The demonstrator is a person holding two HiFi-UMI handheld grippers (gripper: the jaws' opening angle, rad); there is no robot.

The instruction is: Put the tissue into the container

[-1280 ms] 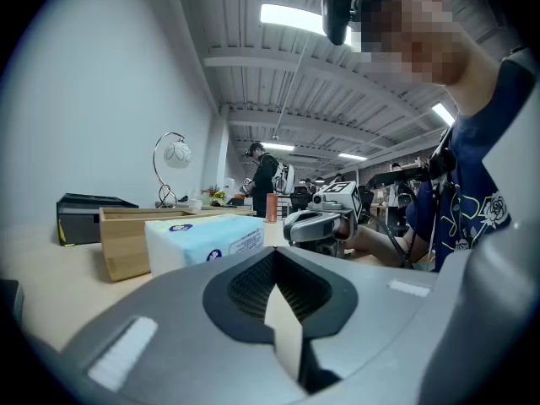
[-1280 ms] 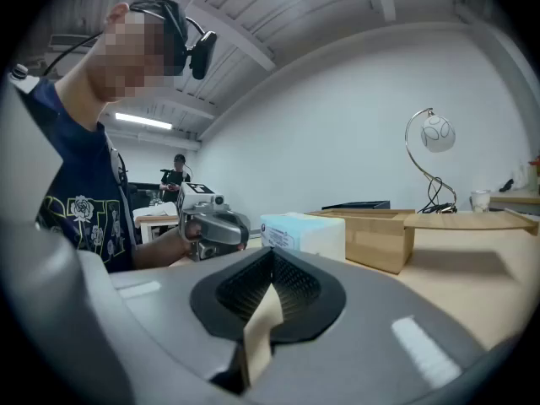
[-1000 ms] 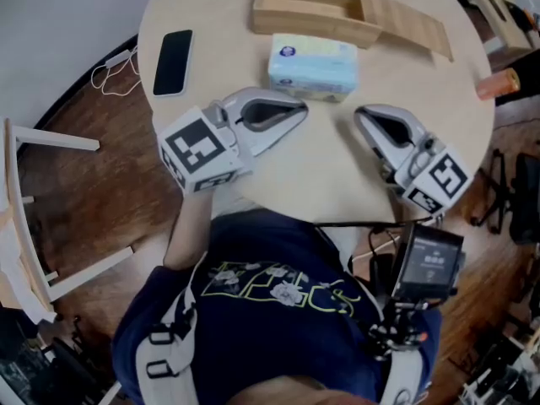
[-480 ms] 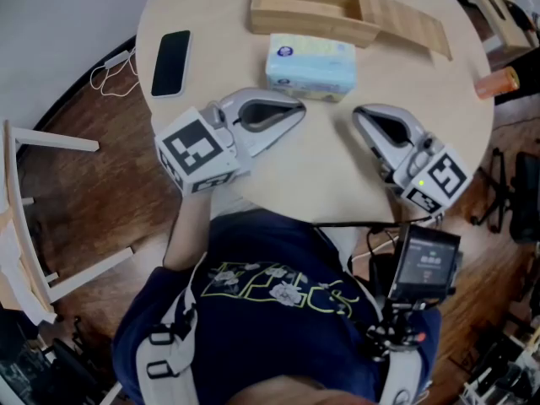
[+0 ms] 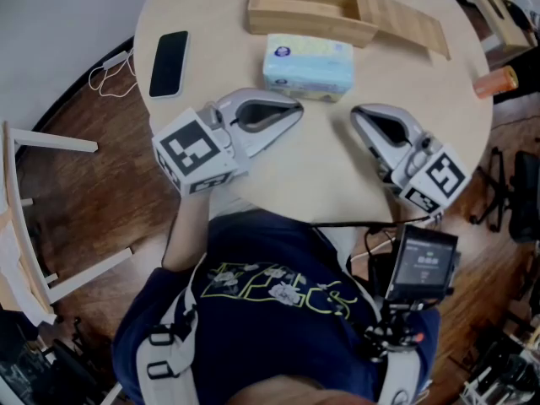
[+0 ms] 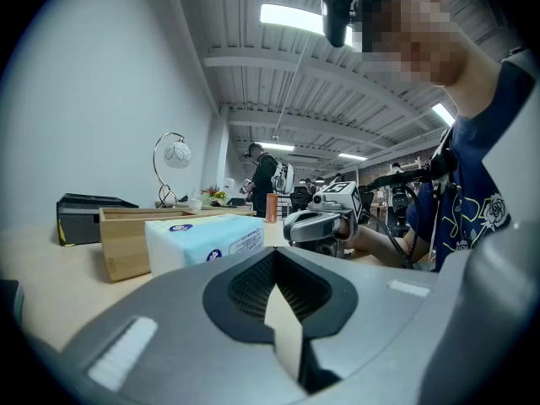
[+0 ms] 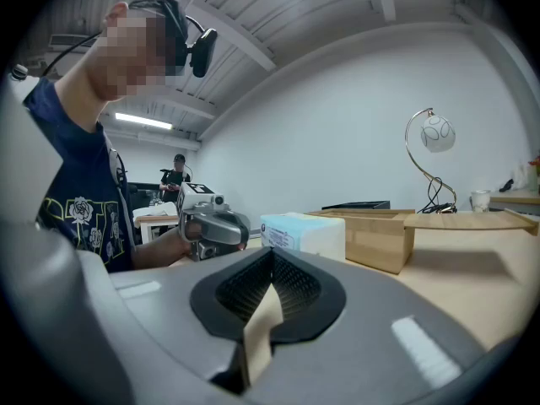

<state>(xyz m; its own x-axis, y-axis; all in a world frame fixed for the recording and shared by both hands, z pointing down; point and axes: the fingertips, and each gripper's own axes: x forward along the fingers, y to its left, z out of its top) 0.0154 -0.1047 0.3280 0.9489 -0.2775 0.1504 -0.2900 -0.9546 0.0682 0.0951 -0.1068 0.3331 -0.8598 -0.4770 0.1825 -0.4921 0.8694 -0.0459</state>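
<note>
A pale blue and white tissue pack (image 5: pixel 308 66) lies on the round table, just in front of an open wooden container (image 5: pixel 308 11). My left gripper (image 5: pixel 297 110) rests on the table below and left of the pack, shut and holding nothing. My right gripper (image 5: pixel 356 115) sits to the pack's lower right, likewise shut and holding nothing. In the left gripper view the tissue pack (image 6: pixel 207 243) stands ahead-left beside the container (image 6: pixel 126 239), beyond my shut jaws (image 6: pixel 274 260). The right gripper view shows the pack (image 7: pixel 304 233) and container (image 7: pixel 380 234) past my shut jaws (image 7: pixel 272 256).
A black phone (image 5: pixel 169 63) lies at the table's left edge. The container's wooden lid (image 5: pixel 413 24) slants to its right. An orange object (image 5: pixel 496 83) sits at the far right edge. A desk lamp (image 7: pixel 434 142) stands beyond the container. The person's torso is close to the table's near edge.
The head view has drifted a few pixels. Both grippers stay shut and keep their places beside the tissue pack.
</note>
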